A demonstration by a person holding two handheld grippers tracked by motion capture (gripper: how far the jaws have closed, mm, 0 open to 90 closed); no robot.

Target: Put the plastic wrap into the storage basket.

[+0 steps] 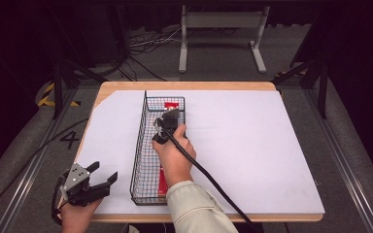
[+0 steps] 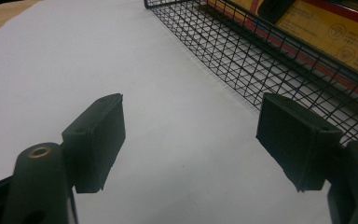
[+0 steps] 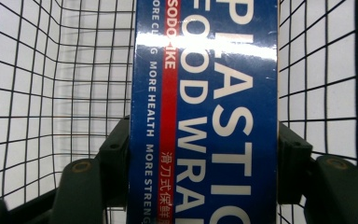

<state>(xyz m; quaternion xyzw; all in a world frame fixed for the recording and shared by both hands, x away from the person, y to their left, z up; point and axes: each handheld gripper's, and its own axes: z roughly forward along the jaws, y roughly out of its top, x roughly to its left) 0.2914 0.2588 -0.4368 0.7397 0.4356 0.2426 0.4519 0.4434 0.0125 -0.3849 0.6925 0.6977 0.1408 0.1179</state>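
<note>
A long box of plastic food wrap [image 3: 205, 107], blue with a red stripe and white lettering, lies lengthwise inside a black wire basket [image 1: 138, 145]. My right gripper [image 3: 204, 158] is down in the basket, its jaws pressed against both long sides of the box. In the high view the right gripper [image 1: 169, 116] is over the basket's far half, and the box [image 1: 162, 182] shows red at the near end. My left gripper [image 1: 104, 171] rests open at the table's near left corner, with nothing between its fingers [image 2: 98, 140]. The left gripper view shows the basket [image 2: 242, 60] and the box's yellow side [image 2: 326, 32].
White paper [image 1: 252, 145] covers the wooden table [image 1: 184, 86]. The basket stands left of centre, long axis running away from me. The right gripper's cable [image 1: 213, 182] trails back across the paper. Beyond the table are a grey stand [image 1: 221, 29] and floor cables.
</note>
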